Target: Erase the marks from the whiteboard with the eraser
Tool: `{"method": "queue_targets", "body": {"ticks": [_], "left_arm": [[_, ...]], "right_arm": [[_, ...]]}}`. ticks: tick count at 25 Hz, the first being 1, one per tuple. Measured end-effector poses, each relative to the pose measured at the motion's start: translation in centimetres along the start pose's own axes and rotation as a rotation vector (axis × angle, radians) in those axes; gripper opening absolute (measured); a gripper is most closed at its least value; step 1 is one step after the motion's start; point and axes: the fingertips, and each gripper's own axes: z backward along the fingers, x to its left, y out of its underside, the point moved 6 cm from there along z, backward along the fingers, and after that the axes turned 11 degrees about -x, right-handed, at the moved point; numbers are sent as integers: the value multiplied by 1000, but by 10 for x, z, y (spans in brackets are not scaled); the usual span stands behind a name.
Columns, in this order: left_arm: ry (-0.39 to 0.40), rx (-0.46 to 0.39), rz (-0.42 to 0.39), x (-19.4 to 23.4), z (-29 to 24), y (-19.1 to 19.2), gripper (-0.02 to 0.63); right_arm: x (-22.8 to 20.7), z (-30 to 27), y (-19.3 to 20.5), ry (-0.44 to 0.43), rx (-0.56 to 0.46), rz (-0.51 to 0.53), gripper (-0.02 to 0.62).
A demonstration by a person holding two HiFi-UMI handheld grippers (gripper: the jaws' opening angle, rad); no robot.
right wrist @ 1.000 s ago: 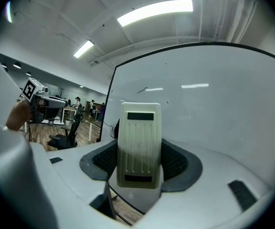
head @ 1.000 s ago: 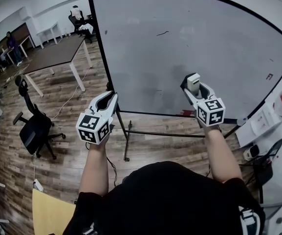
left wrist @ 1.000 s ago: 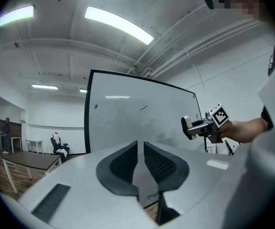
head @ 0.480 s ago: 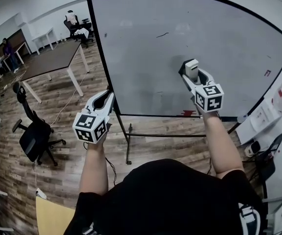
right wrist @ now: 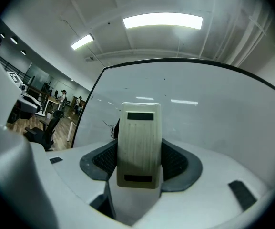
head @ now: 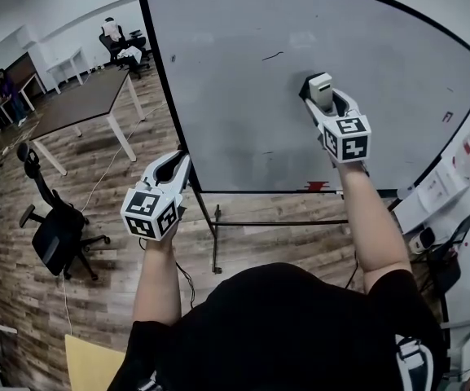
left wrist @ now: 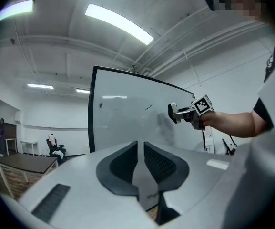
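The whiteboard (head: 235, 96) stands upright ahead, with a short black squiggle (head: 271, 55) high on it and a few small specks. My right gripper (head: 322, 94) is shut on a cream eraser (head: 320, 90), held up at the board just below and right of the squiggle; whether it touches the board I cannot tell. In the right gripper view the eraser (right wrist: 138, 132) stands upright between the jaws of the right gripper (right wrist: 138, 162), facing the board (right wrist: 208, 109). My left gripper (head: 172, 168) hangs shut and empty off the board's lower left corner. The left gripper (left wrist: 140, 146) view shows the whiteboard (left wrist: 123, 123) and the eraser (left wrist: 173, 112).
The board's black stand (head: 212, 226) reaches across the wooden floor below. A brown table (head: 88, 96) and a black office chair (head: 51, 230) sit to the left, with people further back. Papers (head: 463, 165) hang on the wall at right.
My right gripper has carried the eraser upward along the board, closer to the black squiggle. The left gripper has barely shifted.
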Motion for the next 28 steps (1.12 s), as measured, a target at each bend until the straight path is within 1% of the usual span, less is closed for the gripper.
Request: {"method": "queue_targets", "body": {"ticks": [12,21,28], "left_arm": [[19,18,20,21,-9,15,54],[26,31,20,32,-11,24,54],[23,42,19,42,-8,28,54]], "right_arm": [[-6,-49,-34,50,-50,91,250],[-8,-77,-43,75,-75,121,250],[-11,-87,-46,93,-75,116,249]]}}
